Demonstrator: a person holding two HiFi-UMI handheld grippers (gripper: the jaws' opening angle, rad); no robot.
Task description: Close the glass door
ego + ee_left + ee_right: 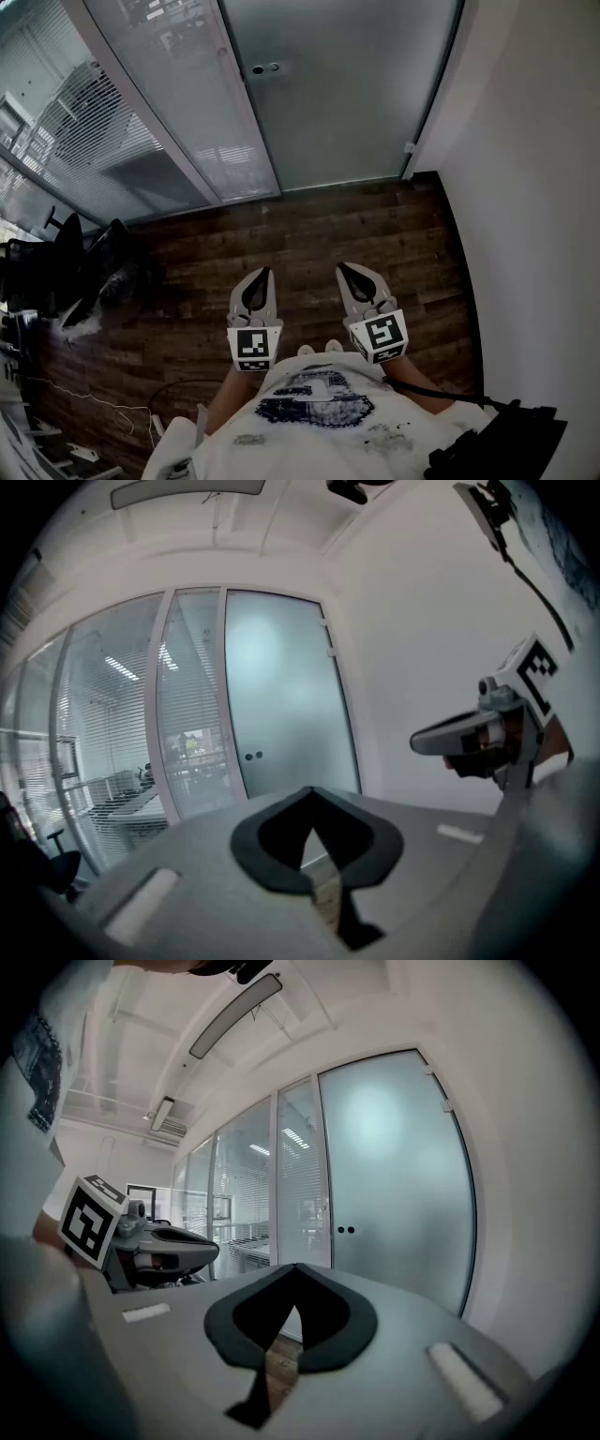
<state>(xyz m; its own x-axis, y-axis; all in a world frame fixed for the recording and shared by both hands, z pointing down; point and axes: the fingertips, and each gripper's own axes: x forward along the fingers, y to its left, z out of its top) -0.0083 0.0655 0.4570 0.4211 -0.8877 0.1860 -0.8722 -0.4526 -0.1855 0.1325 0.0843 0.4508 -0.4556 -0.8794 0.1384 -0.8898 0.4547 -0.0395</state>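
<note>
Jaws of left gripper [257,275] pressed together on nothing, right gripper [351,271] likewise closed and empty, both above wooden floor [309,230], frosted glass door [337,94] well ahead — touching neither, top edge cut off in head view, two dark spots [263,68] too small to identify

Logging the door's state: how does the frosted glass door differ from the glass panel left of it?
The frosted glass door is milky all over and hides what lies behind; the glass panel shows slatted blinds. The door carries two small dark round fittings near its left edge; the panel shows none. Both stand upright, reaching the wood floor.
</note>
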